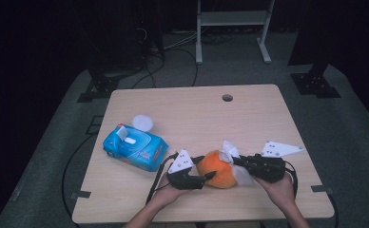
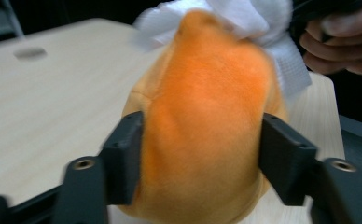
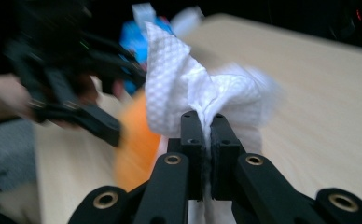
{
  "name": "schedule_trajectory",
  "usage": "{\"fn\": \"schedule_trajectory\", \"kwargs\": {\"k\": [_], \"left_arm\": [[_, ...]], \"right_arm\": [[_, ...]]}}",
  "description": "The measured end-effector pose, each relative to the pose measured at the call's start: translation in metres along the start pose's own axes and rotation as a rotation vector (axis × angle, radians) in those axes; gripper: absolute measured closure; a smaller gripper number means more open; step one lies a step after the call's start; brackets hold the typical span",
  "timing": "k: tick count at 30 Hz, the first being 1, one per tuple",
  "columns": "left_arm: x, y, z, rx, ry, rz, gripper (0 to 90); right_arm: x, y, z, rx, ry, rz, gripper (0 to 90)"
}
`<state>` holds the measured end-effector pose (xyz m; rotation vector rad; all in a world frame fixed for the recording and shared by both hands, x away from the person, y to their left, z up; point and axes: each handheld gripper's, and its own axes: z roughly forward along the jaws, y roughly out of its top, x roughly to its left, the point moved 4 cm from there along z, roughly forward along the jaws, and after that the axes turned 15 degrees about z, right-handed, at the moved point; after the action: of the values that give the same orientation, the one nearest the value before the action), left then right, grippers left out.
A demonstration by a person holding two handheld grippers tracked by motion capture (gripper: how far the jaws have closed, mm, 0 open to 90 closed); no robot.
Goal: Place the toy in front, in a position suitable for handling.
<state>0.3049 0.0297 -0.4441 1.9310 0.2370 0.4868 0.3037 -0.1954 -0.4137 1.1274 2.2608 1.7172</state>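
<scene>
- The orange toy [image 1: 218,168] lies near the front edge of the table [image 1: 249,109], at about 6 o'clock from the table's middle, between the two grippers.
- The left gripper [image 1: 206,178] has its jaws clamped on the toy from either side; in the left gripper view the soft body [image 2: 207,121] bulges between them.
- The right gripper [image 1: 237,161] comes in from 3 o'clock of the toy. Its jaws are pinched tight on a white wipe [image 3: 188,88], which fans out above them in the right gripper view.
- In the high view the wipe [image 1: 230,151] lies against the toy's top right, touching it.
- The wipe pack [image 1: 135,147] sits at about 9 o'clock from the toy, well apart, flap up; a white round lid [image 1: 143,122] lies just beyond it.
- Judged from this: the wipe is out of the pack and on the toy, so the wiping is under way.
- How much of the surface is already cleaned cannot be told; the near and left sides look uncovered.
- Left to do, I judge: wipe the rest, then put down the wipe and the toy.
</scene>
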Motion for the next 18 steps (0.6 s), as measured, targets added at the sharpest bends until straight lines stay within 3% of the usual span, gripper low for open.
{"fn": "schedule_trajectory", "kwargs": {"k": [2, 4, 6, 10, 13, 17, 18], "left_arm": [[-0.003, 0.007, -0.003, -0.002, 0.021, 0.03, 40.3], [-0.005, 0.011, -0.005, -0.002, 0.016, 0.05, 41.3], [-0.006, 0.008, -0.004, 0.0, 0.005, 0.053, 40.6], [0.002, 0.004, -0.003, -0.029, -0.01, -0.007, 25.3], [0.005, -0.003, 0.001, 0.001, -0.019, -0.037, 9.9], [0.006, -0.013, 0.009, -0.005, -0.09, -0.123, 5.7], [0.006, -0.013, 0.009, -0.005, -0.09, -0.123, 6.4]], "right_arm": [[0.012, 0.005, -0.001, -0.023, 0.018, -0.038, 85.7], [0.017, 0.005, 0.002, -0.009, 0.025, -0.054, 85.7], [0.012, 0.0, 0.007, 0.023, 0.016, -0.039, 85.8], [-0.001, -0.008, 0.009, 0.07, 0.002, 0.003, 85.8], [-0.005, -0.009, 0.006, 0.085, 0.01, 0.019, 85.8], [-0.008, -0.011, 0.002, 0.097, 0.032, 0.029, 85.8], [-0.008, -0.01, 0.002, 0.098, 0.031, 0.025, 85.7]]}}
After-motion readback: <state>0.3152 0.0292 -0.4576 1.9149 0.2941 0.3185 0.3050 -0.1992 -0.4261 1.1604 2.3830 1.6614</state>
